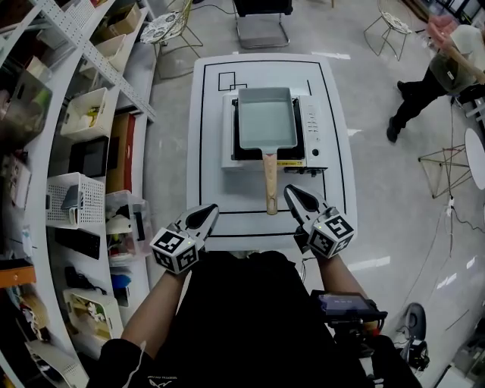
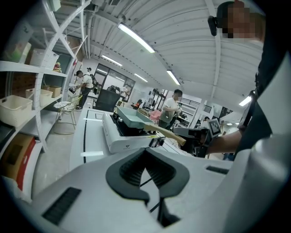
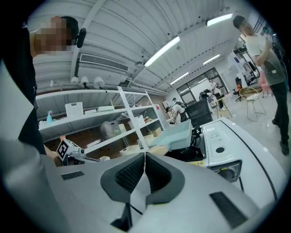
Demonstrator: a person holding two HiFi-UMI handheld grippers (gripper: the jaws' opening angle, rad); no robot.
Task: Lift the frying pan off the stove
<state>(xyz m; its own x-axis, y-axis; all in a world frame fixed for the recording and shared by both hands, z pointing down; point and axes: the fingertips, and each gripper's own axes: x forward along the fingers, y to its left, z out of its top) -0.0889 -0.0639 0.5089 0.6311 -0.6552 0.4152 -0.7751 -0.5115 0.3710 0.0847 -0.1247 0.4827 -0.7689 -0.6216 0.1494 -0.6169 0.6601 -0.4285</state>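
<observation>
A rectangular pale-green frying pan (image 1: pixel 265 120) sits on a white portable stove (image 1: pixel 311 129) in the middle of the white table (image 1: pixel 212 114). Its wooden handle (image 1: pixel 270 183) points toward me. My left gripper (image 1: pixel 210 212) hovers near the table's front edge, left of the handle's end, jaws shut and empty. My right gripper (image 1: pixel 291 192) is just right of the handle's end, apart from it, also shut and empty. In the left gripper view the pan (image 2: pixel 131 116) and handle (image 2: pixel 172 134) lie beyond my gripper (image 2: pixel 145 151). In the right gripper view the pan (image 3: pixel 176 134) lies beyond my gripper (image 3: pixel 145 154).
Shelves (image 1: pixel 83 114) with baskets and boxes run along the left. An office chair (image 1: pixel 261 23) stands behind the table. A person (image 1: pixel 436 76) and wire stools (image 1: pixel 443 163) are on the right. Black lines mark the tabletop around the stove.
</observation>
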